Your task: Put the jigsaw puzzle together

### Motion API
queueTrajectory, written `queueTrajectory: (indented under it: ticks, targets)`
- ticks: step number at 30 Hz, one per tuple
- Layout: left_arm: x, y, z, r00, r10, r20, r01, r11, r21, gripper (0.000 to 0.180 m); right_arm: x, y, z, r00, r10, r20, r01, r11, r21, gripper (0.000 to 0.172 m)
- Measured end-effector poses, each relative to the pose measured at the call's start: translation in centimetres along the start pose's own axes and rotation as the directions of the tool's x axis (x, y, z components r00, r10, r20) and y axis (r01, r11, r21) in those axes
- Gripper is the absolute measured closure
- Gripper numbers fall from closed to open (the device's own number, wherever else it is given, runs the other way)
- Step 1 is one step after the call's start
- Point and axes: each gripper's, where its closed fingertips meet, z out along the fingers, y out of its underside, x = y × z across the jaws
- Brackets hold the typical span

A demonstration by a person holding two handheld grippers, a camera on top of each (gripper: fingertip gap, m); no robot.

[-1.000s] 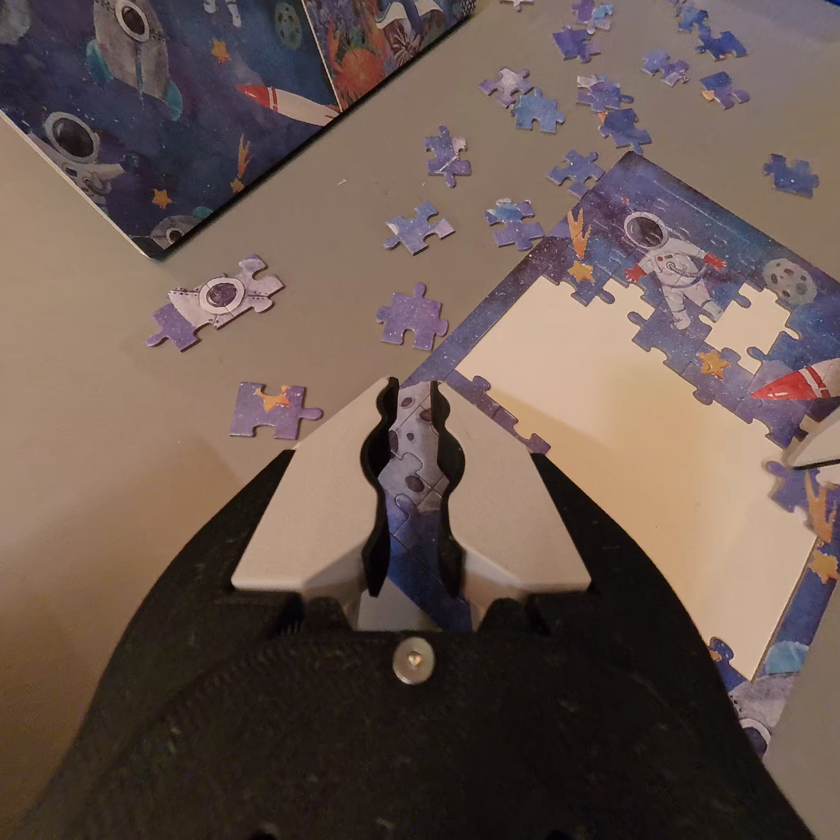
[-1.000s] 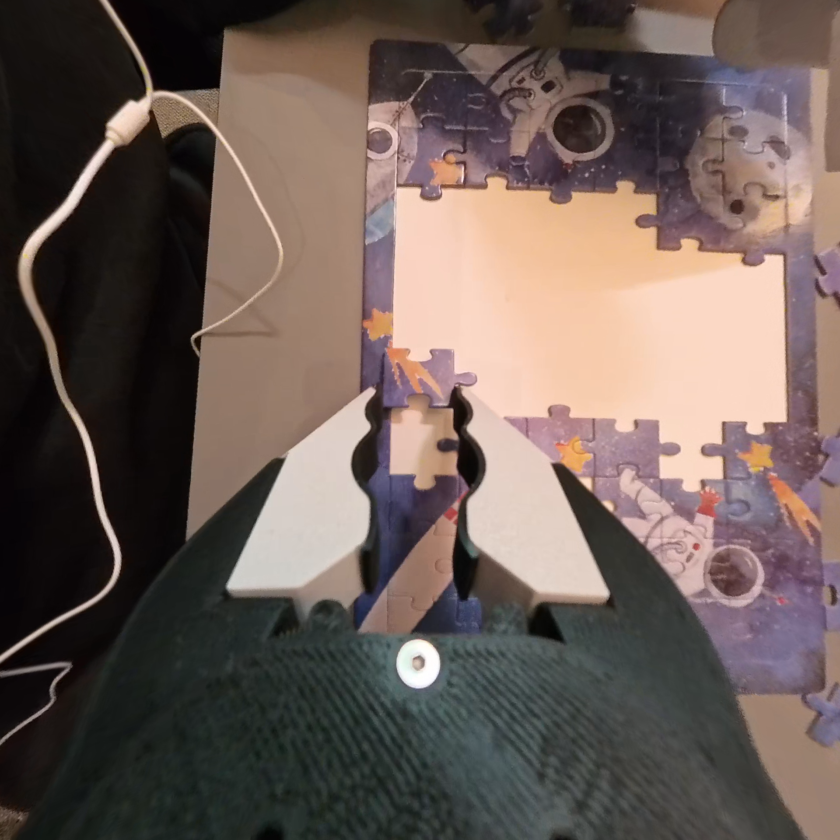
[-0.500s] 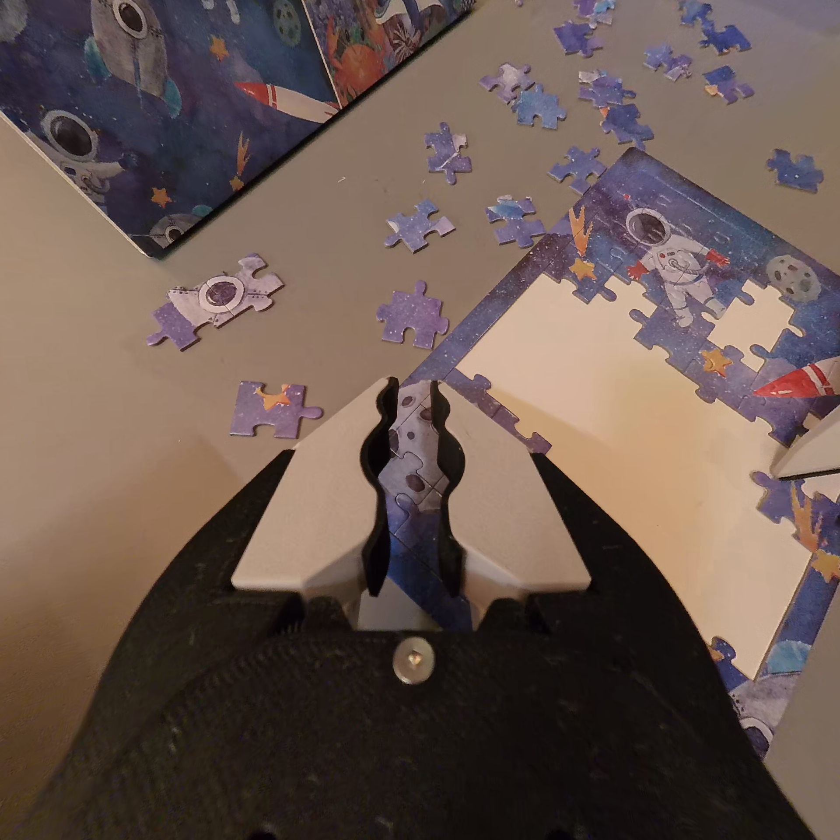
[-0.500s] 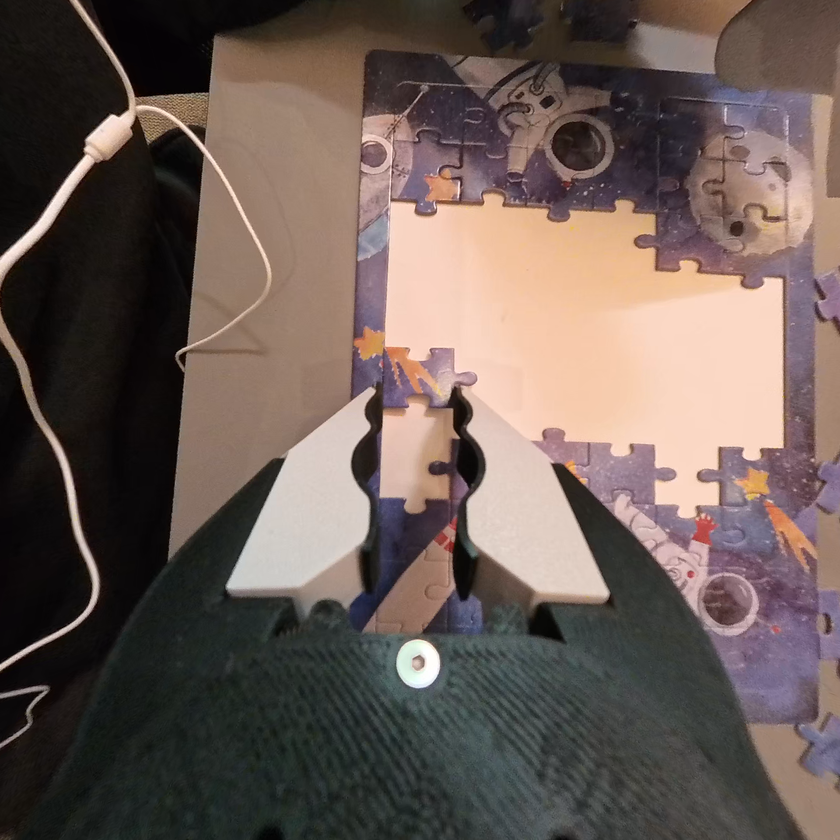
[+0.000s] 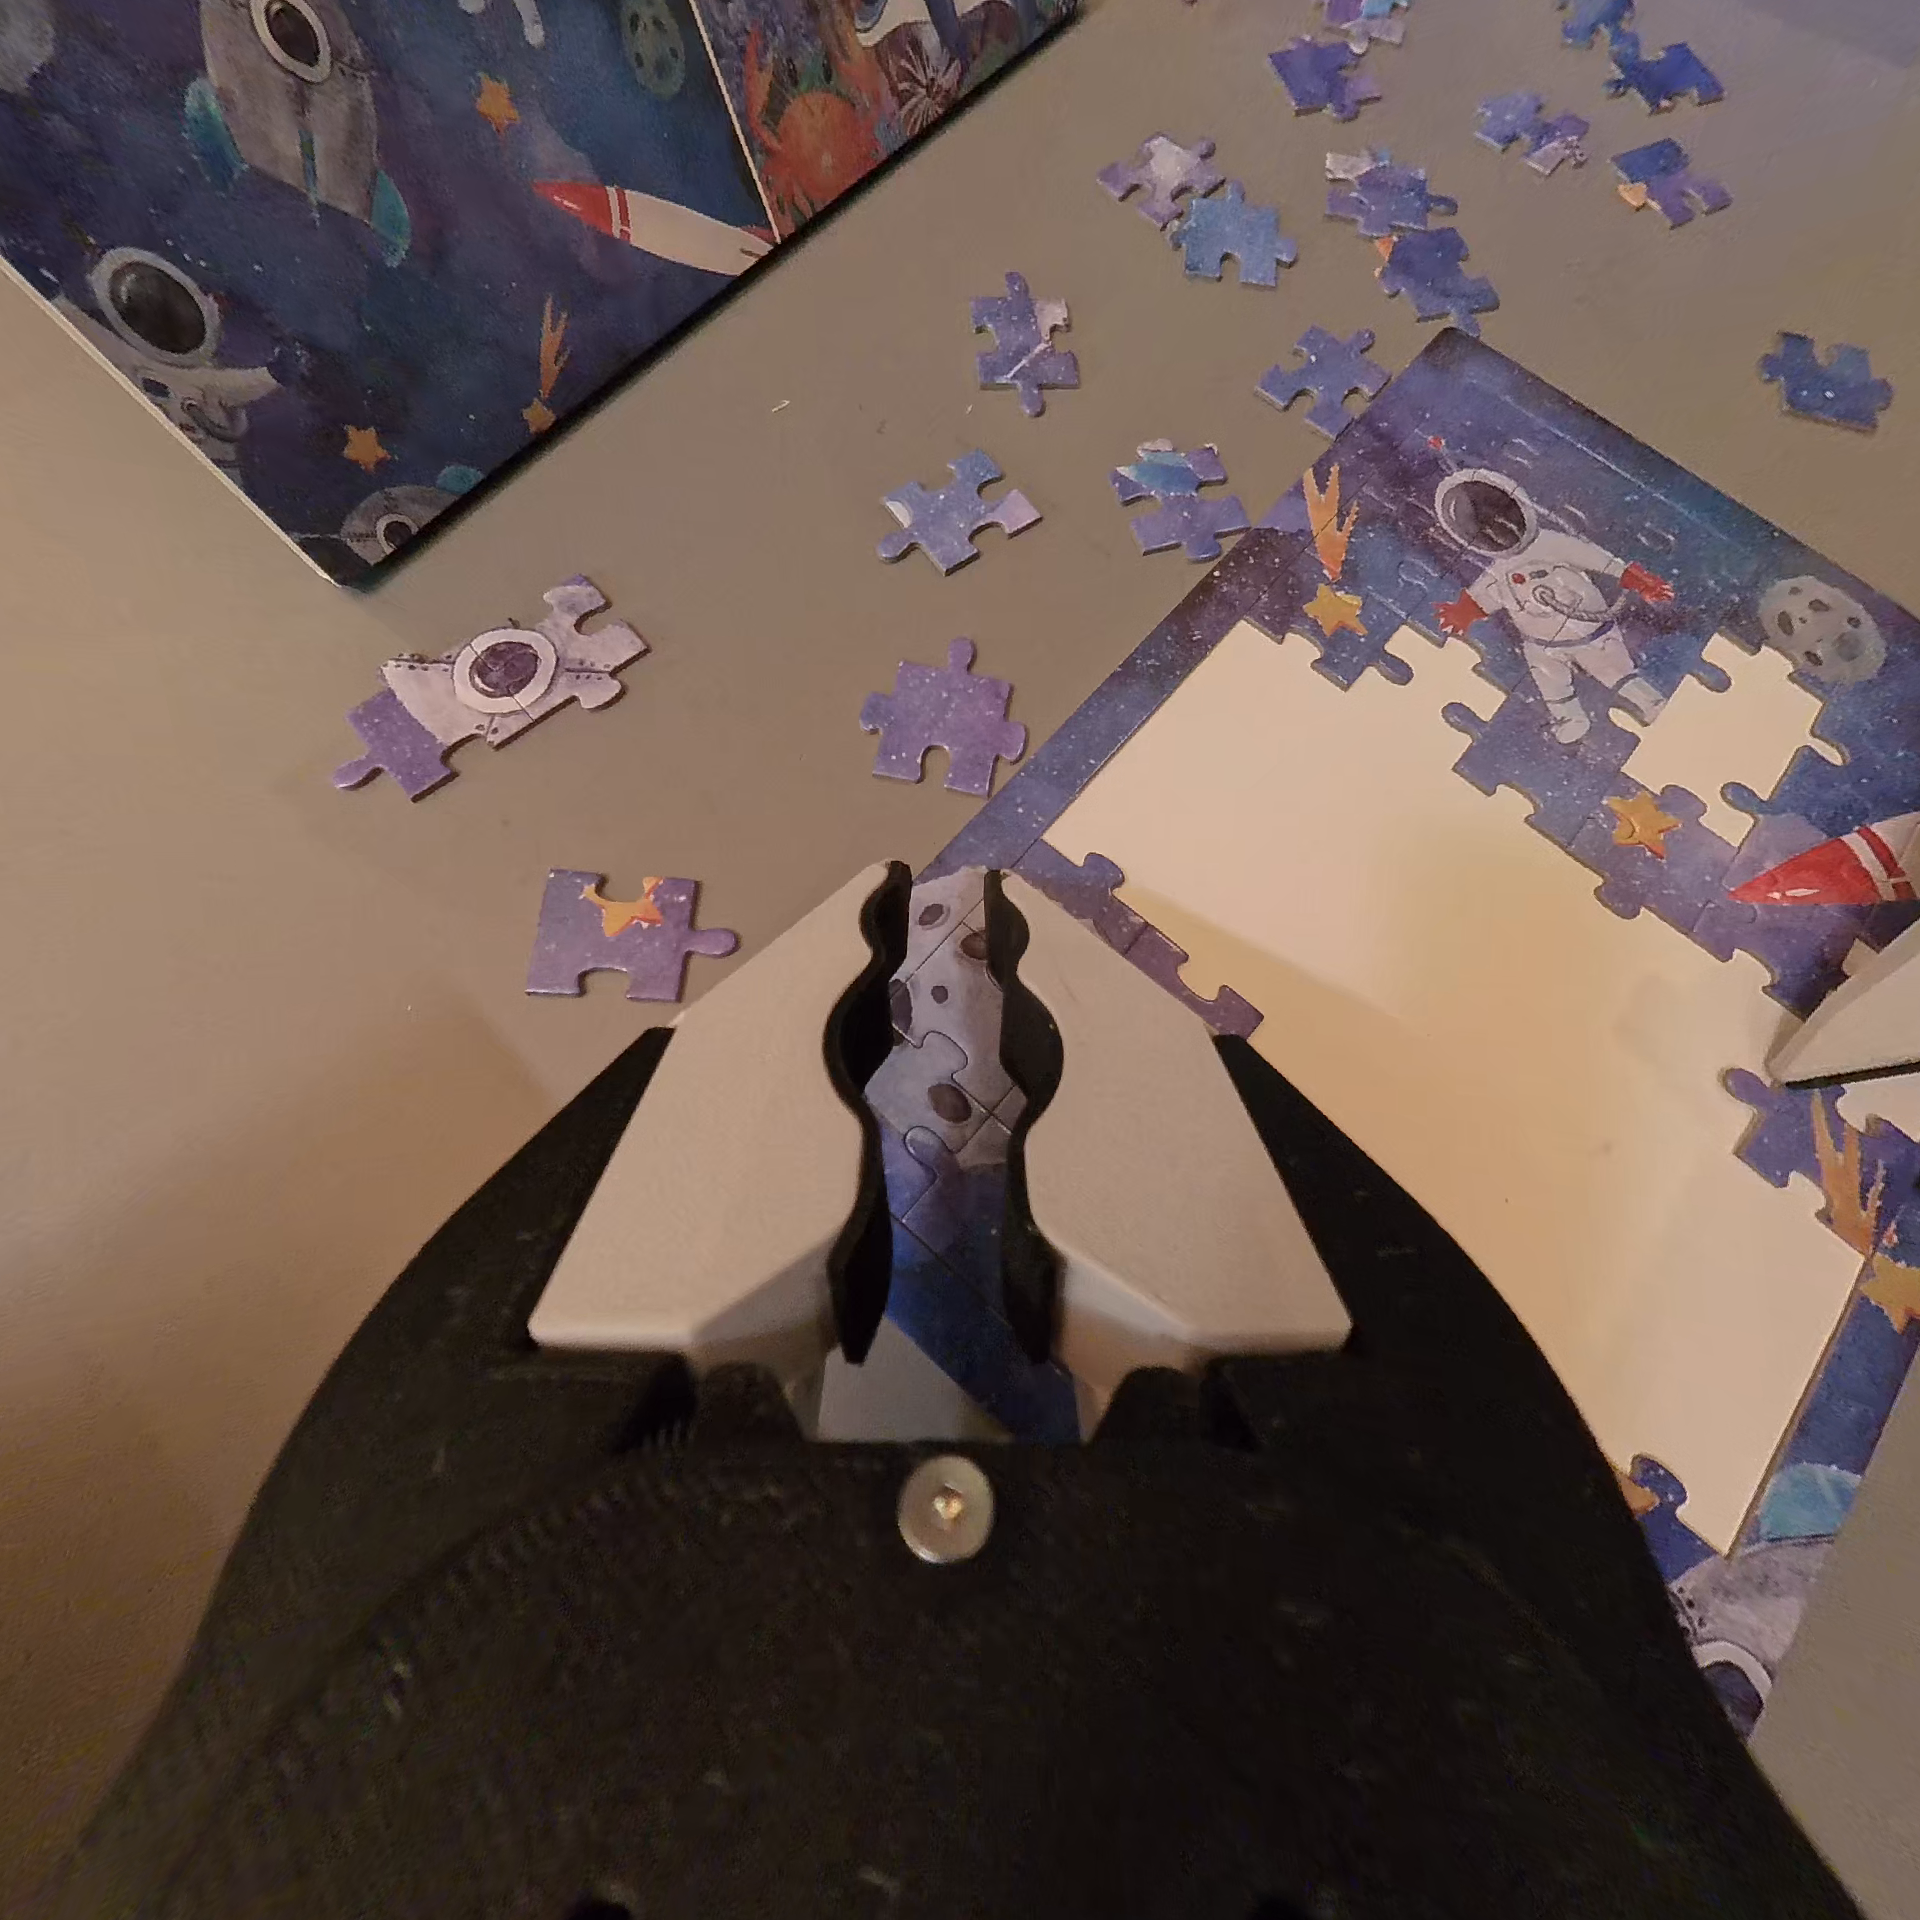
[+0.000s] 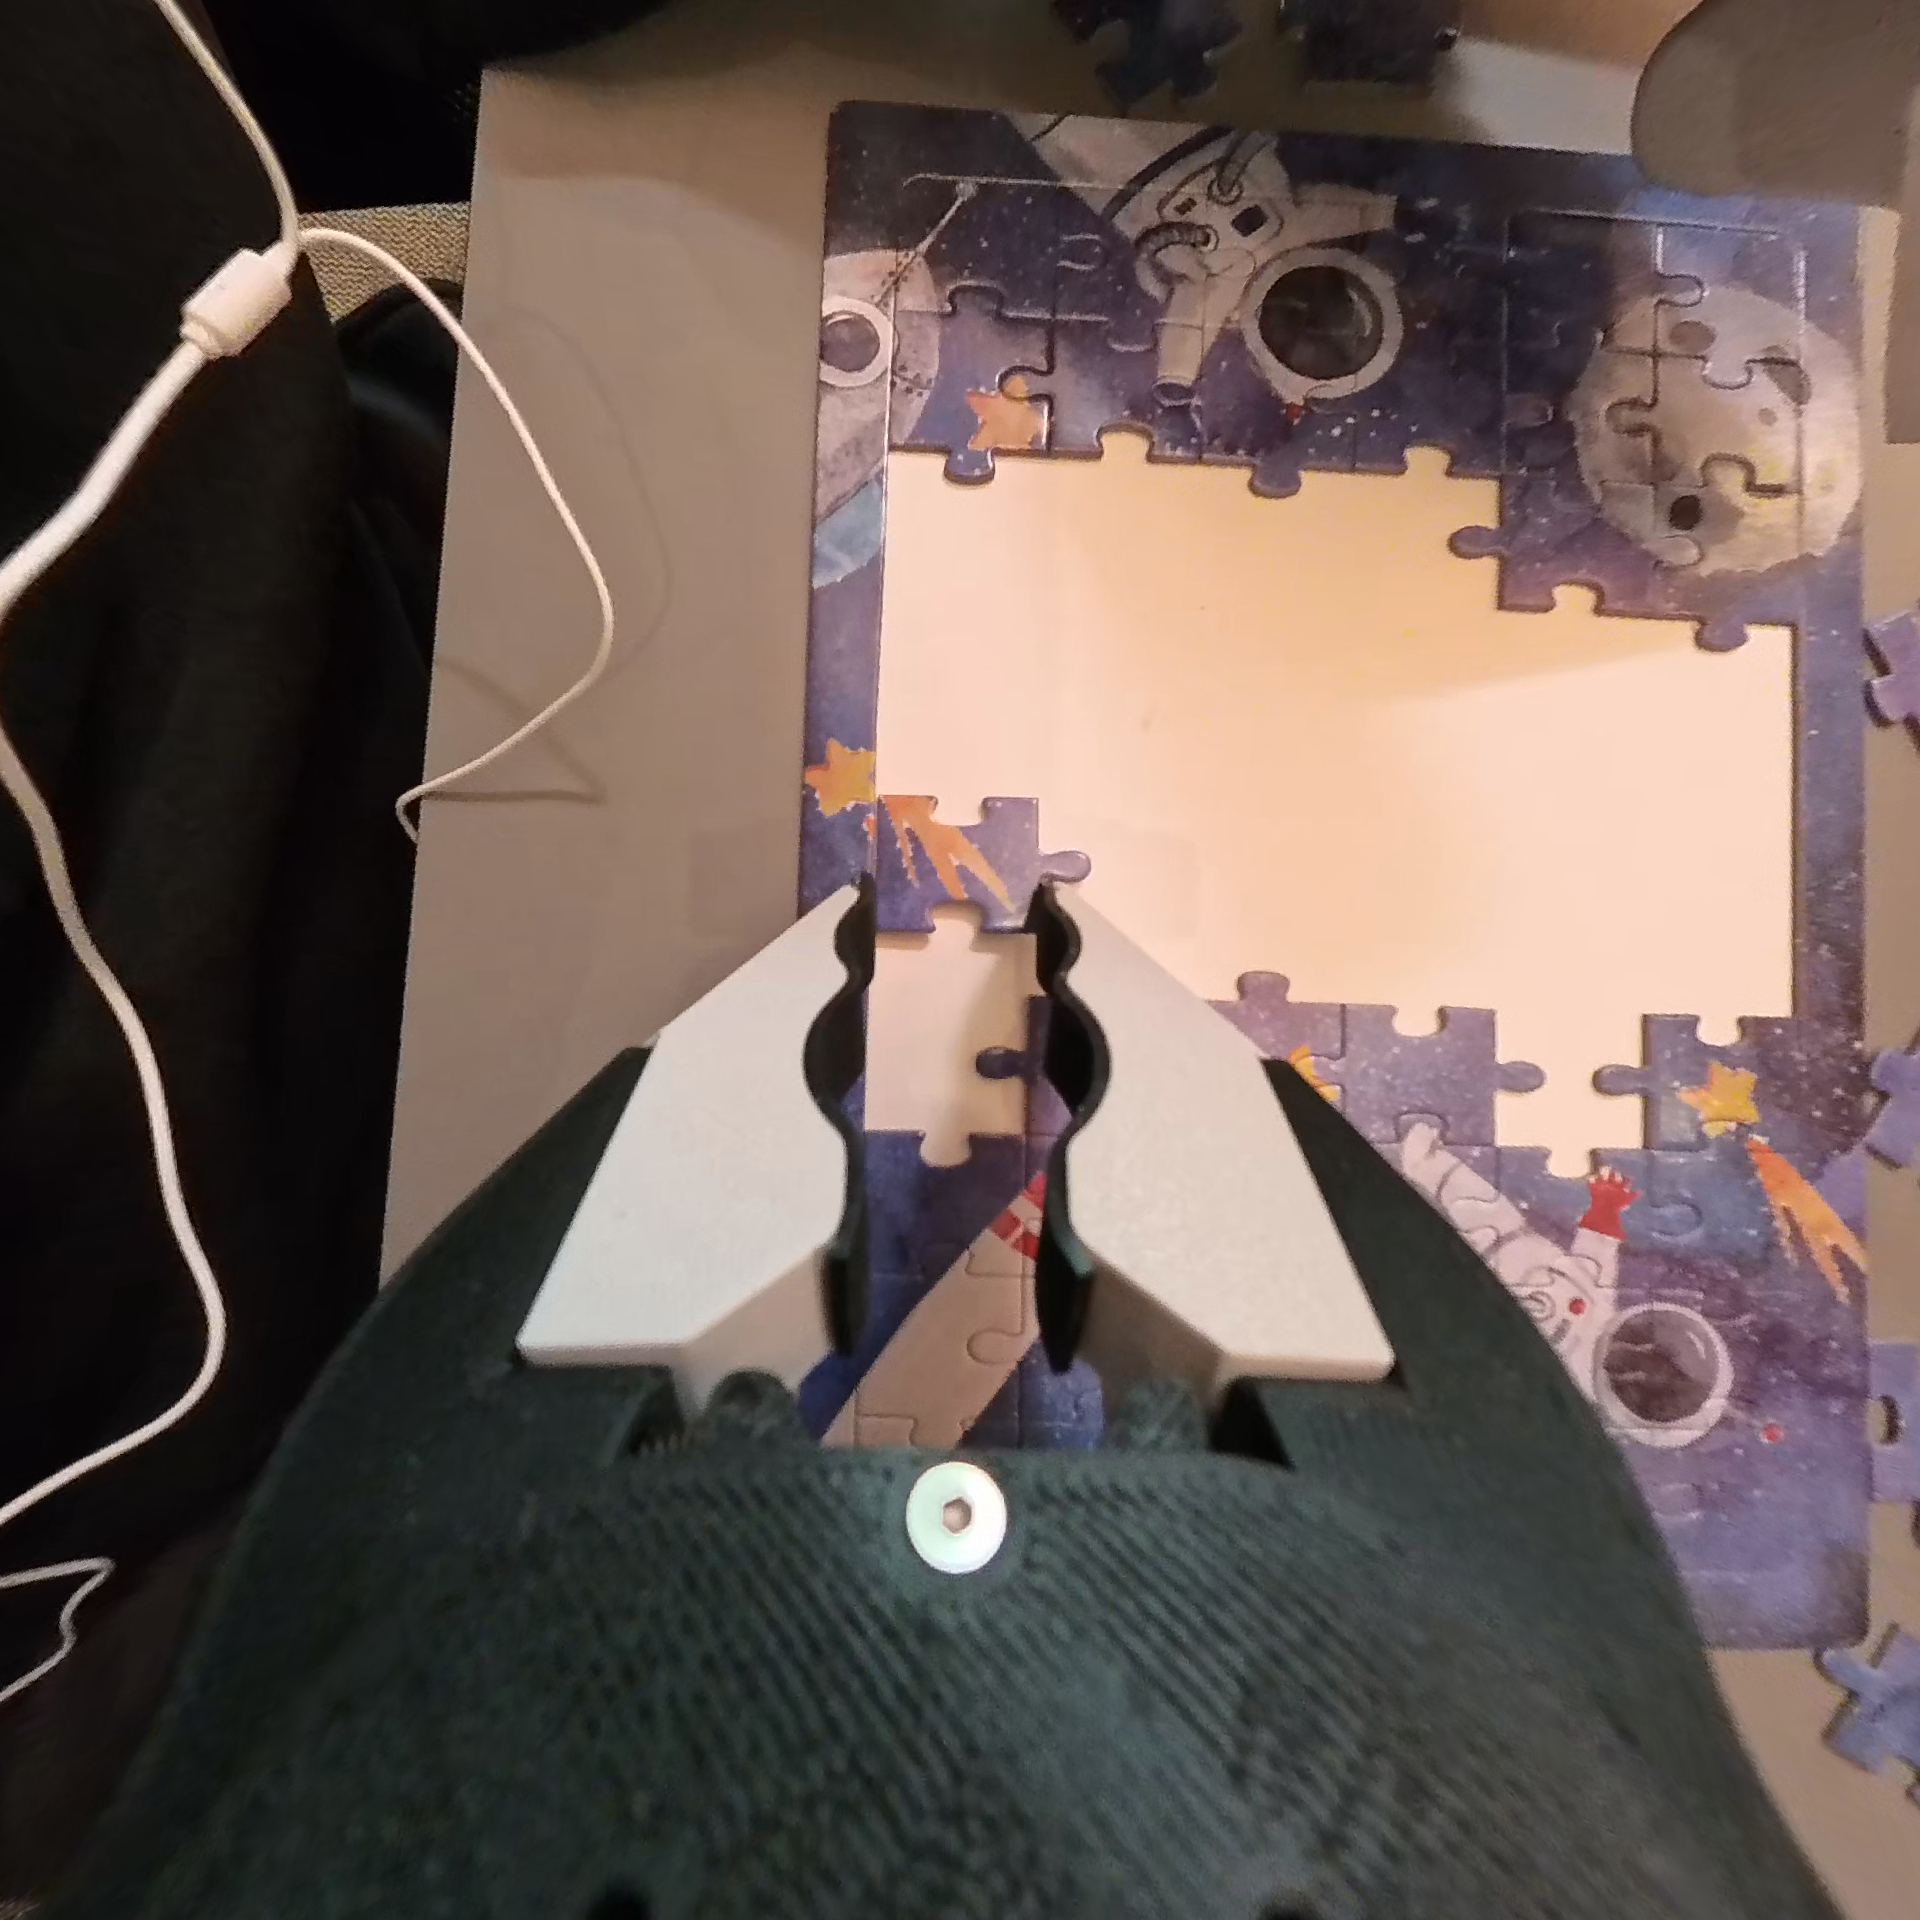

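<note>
Both jaws slightly parted, over puzzle

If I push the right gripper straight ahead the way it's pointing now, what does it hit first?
Most likely the comet piece seated at the puzzle board's left border: it lies directly off the right gripper's open fingertips. Beyond it is bare cream backing. The height above the board is unclear, so it might pass over.

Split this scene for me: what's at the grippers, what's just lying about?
At the grippers:
- left gripper, open, above the grey moon pieces at a corner of the half-filled space jigsaw tray
- right gripper, open, above a bare slot next to the purple comet piece

Lying apart:
- loose purple cardboard jigsaw pieces on the grey table
- space-printed box
- white cable
</note>
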Motion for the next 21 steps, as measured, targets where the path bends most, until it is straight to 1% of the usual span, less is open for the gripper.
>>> queueTrajectory:
  ticks: [21]
  targets:
    - [-0.04, -0.02, -0.01, 1.000, 0.000, 0.002, 0.000, 1.000, 0.000, 0.168, -0.05, 0.11, -0.05, 1.000, 0.004, 0.023, -0.005, 1.000, 0.012, 0.142]
